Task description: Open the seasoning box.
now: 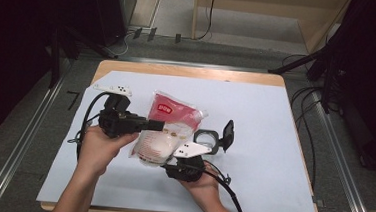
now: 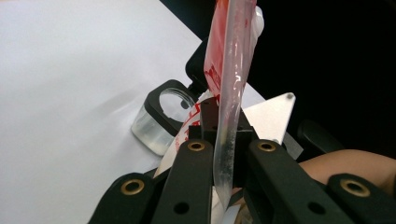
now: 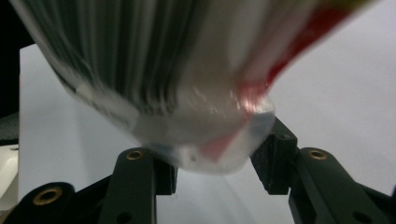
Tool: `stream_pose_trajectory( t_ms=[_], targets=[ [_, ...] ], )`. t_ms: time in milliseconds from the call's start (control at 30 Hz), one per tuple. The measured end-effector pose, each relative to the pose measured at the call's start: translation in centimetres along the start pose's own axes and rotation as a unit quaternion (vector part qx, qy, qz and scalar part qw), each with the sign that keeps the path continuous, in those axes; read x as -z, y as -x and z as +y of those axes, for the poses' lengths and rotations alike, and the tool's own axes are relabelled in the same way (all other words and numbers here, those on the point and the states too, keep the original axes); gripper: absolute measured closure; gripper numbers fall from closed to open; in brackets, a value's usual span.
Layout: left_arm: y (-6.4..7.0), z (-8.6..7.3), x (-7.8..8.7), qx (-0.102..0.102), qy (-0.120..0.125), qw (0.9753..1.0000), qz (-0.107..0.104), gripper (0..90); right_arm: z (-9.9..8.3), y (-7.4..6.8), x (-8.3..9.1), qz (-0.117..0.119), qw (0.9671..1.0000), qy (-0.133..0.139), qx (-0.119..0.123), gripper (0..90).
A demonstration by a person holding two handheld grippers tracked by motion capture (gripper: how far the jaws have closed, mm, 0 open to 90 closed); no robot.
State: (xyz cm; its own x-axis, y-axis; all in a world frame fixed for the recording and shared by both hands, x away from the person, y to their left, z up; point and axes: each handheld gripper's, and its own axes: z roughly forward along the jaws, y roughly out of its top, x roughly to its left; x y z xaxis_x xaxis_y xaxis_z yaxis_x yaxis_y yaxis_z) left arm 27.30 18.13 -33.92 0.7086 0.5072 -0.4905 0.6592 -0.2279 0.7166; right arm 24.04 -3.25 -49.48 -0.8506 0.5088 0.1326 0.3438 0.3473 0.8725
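High view: a red-and-white bag [image 1: 167,129] is held up over the bench [image 1: 272,157], the left gripper [image 1: 154,125] clamped on its side edge, fingers [image 2: 196,172] closed tight on the film. The right gripper [image 1: 208,146] sits by a small clear jar [image 1: 207,137]; in the right gripper view its fingers [image 3: 140,170] stand wide apart, the bag's corner between them, ungripped. This looks like the step of securing the bag two-handed; next, the right fingers should close on that corner.

Red-and-clear plastic bag [image 1: 167,127] of white grains, tilted, lifted above the white table sheet
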Motion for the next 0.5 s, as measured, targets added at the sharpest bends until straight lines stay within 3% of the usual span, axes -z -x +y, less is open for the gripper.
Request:
stream_pose_trajectory(
  t_ms=[200,233,267,333,400,500],
  targets=[
    [-0.2,-0.1,-0.5,0.004,0.002,0.9997,0.025,90.0,0.1,-0.3,0.1,-0.003,0.9998,-0.002,0.021,60.8],
    [-0.1,-0.1,-0.8,0.003,-0.006,0.9991,0.042,90.0,0.2,-1.0,0.2,-0.011,0.9987,0.001,0.049,58.0],
    [-0.1,-0.1,-0.8,0.003,-0.006,0.9991,0.042,90.0,0.2,-1.0,0.2,-0.011,0.9987,0.001,0.049,58.0],
    [-0.2,-0.1,-1.1,0.003,-0.007,0.9994,0.034,90.0,0.4,-1.9,0.2,-0.009,0.9972,-0.005,0.074,57.6],
    [-0.1,-0.1,-1.4,0.002,-0.01,0.9995,0.031,90.0,0.4,-2.1,0.2,-0.01,0.997,-0.008,0.077,57.7],
    [0.0,-0.1,-1.6,-0.006,-0.009,0.9994,0.034,88.6,0.7,-2.4,0.3,0.006,0.9978,-0.014,0.065,58.3]
  ],
)
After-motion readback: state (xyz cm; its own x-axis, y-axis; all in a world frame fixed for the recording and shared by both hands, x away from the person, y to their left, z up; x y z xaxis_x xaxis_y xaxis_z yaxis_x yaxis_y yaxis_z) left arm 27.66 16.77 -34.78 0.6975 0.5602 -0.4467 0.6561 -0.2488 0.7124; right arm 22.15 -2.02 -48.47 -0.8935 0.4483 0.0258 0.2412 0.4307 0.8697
